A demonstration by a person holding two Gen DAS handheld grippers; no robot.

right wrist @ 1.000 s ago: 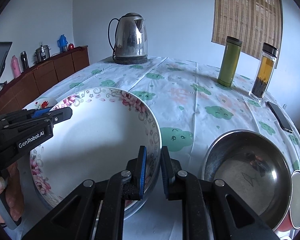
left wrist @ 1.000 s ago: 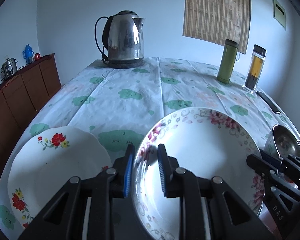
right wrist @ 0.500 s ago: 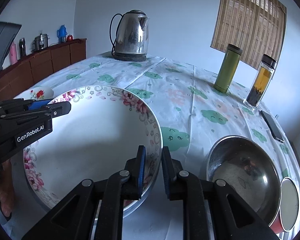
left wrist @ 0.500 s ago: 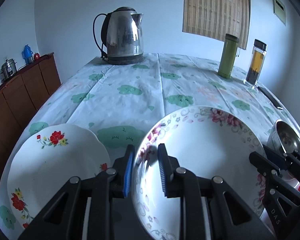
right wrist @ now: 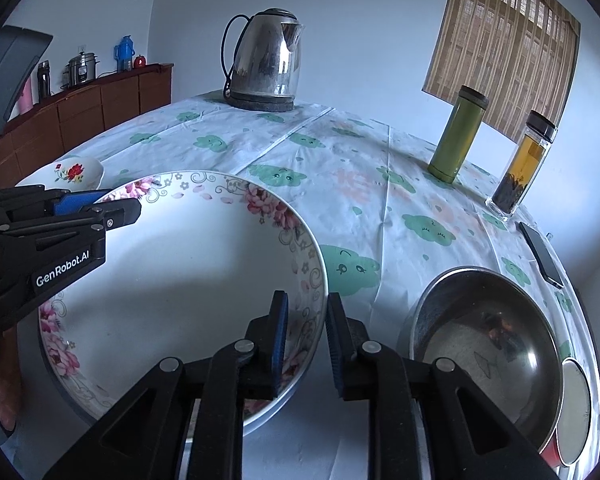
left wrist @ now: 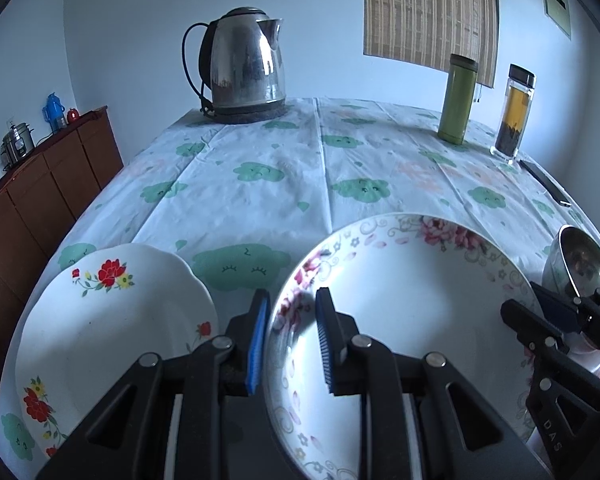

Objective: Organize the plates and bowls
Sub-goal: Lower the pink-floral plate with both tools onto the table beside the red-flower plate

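Pale blue walls and a cloud-printed tablecloth [left wrist: 268, 184] frame the scene. At the near edge, the left gripper [left wrist: 292, 340] is clamped on the left rim of a deep ceramic plate with pink flowers [left wrist: 412, 304], one blue ribbed pad outside the rim and one inside. On the opposite rim, the right gripper [right wrist: 304, 340] straddles the edge; its jaws have just been opening, and a gap shows beside the outer pad, so the grip looks loosened. A scalloped white plate with red flowers [left wrist: 112, 320] lies just left of the deep plate. A shiny steel bowl [right wrist: 488, 336] sits just to its right. Farther back stand a steel electric kettle [left wrist: 244, 68], a green flask [left wrist: 458, 100] and a clear bottle of amber tea [left wrist: 516, 112].
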